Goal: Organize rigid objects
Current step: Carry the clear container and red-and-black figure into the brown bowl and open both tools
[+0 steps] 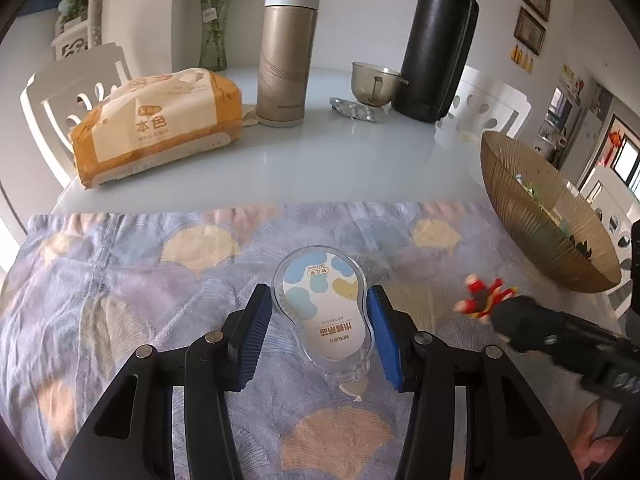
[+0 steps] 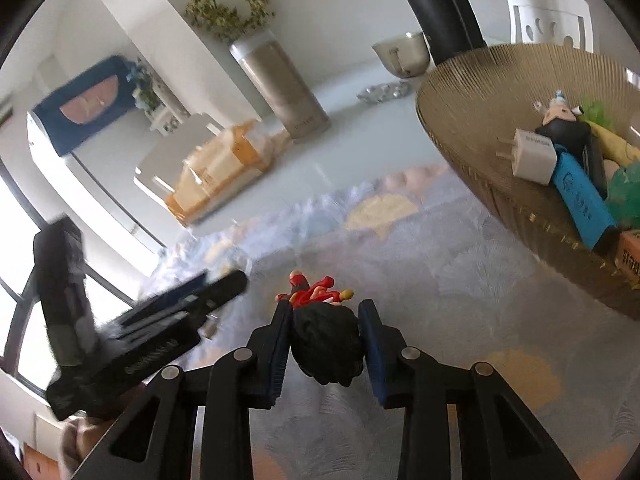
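Note:
My left gripper (image 1: 320,320) is shut on a clear correction-tape dispenser (image 1: 326,312) with a blue and yellow spotted label, just above the patterned cloth (image 1: 120,280). Its blue pads (image 1: 256,336) press both sides of the case. My right gripper (image 2: 325,334) is shut on a small toy figure (image 2: 324,344) with black hair and a red outfit, which shows at the right of the left wrist view as the toy figure (image 1: 484,300). A ribbed golden bowl (image 2: 472,92) stands to the right and holds a white plug adapter (image 2: 534,156), a blue item (image 2: 582,204) and other small things.
On the white table (image 1: 320,152) stand a tissue pack (image 1: 156,120), a gold thermos (image 1: 286,56), a black flask (image 1: 436,40), a glass cup (image 1: 374,82) and a blister pack (image 1: 354,110). White chairs (image 1: 72,92) ring the table. The left gripper's body (image 2: 132,340) is at the lower left of the right wrist view.

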The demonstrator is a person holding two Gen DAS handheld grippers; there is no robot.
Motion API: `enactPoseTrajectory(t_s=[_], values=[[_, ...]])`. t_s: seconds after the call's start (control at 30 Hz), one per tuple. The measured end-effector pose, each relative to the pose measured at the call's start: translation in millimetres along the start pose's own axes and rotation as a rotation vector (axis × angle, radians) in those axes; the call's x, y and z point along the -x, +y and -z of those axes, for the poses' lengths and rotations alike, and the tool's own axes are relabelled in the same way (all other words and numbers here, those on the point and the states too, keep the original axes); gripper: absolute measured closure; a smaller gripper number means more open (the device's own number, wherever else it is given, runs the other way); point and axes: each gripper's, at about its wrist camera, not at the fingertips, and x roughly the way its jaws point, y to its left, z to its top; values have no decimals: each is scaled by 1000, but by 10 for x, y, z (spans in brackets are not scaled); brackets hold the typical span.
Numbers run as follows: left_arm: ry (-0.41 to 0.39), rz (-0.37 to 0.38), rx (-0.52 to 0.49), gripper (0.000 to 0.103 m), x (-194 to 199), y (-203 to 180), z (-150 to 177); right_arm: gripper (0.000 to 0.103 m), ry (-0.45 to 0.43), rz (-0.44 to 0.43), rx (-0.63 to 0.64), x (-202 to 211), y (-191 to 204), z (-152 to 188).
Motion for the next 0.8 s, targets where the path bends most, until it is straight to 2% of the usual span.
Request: enactPoseTrajectory(t_s=[0.07,0.17,0.37,0.63,0.8], values=[[-7,-1,12,57,7,16,-12,70,-24,-32,2,73,38,-29],[-13,-14,31,57,20,47,-4,70,-51,-34,17,171,93,-74],[-34,-10,41,57,79,40,-26,70,-105,-87,-29,398,16,-177],[-82,10,21,57,231,-112,-189,70,-210,-125,-114,762,-229,-278],[-110,19,1,57,363,-272,-387,70,-246,-142,-181,886,-439,-314]])
